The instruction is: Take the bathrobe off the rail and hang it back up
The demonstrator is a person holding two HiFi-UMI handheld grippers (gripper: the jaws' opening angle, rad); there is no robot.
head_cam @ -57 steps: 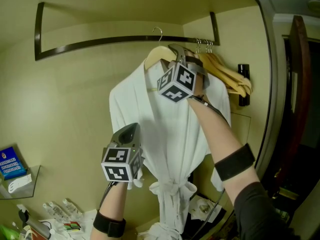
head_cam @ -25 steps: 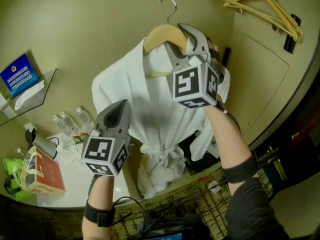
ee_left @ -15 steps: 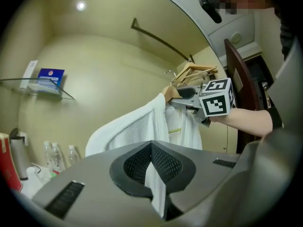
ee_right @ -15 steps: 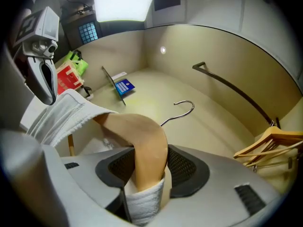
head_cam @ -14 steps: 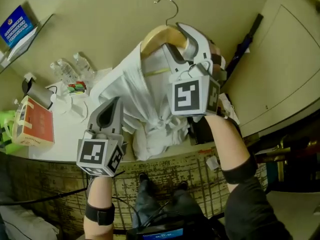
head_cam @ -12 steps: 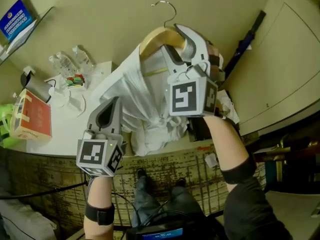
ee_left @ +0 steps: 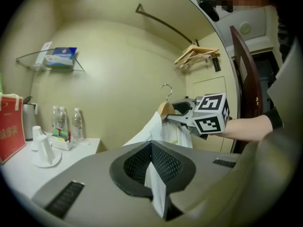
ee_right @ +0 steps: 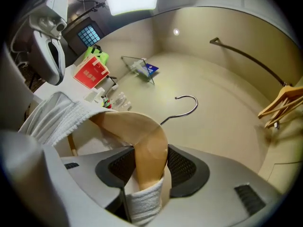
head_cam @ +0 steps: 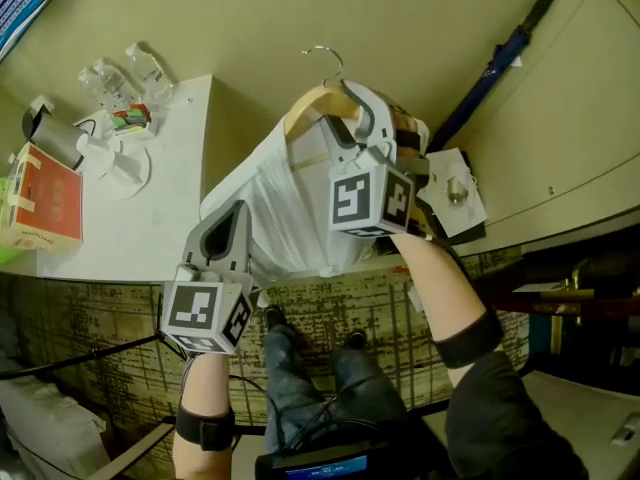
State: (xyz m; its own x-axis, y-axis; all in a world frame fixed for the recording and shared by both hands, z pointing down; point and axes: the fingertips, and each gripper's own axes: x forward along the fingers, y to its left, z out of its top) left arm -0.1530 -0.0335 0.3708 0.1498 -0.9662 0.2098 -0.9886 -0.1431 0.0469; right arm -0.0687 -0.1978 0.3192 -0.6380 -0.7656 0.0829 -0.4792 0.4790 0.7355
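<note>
**A:** Status check. Where is the bathrobe (head_cam: 275, 203)?

**B:** Off the rail (ee_left: 166, 25). It hangs on its wooden hanger (head_cam: 312, 103) in front of the person, held low beside the edge of the white counter (head_cam: 150, 198). The rail is well above on the wall, with spare hangers (ee_left: 196, 56) at its far end.

**A:** Grips?

**B:** Right gripper (head_cam: 362, 116): jaws clamped on the hanger's shoulder, with a strip of terry collar caught under the wood. Left gripper (head_cam: 234, 223): jaws fully together, pinching a fold of the white cloth lower down (thin fold, no gap between the pads).

**A:** So the step in hand is the return?

**B:** My reading, yes. Removal looks done and re-hanging is left. Notes for doing it well:
- The wire hook (ee_right: 187, 102) is free and stands clear of the jaws, so steer by the hook, not the cloth.
- Hold the hanger level so the robe does not slide off one shoulder.
- Bring the hook's open side over the bar, then lower until it seats.

**A:** Left side's role?

**B:** Carry the cloth's weight and stop it swinging toward the water bottles (head_cam: 120, 73). Release it only once the hook bears the load, then open the right.

**A:** Risk?

**B:** The grip sits off-centre on the hanger, so it may tip when lifted.
</note>
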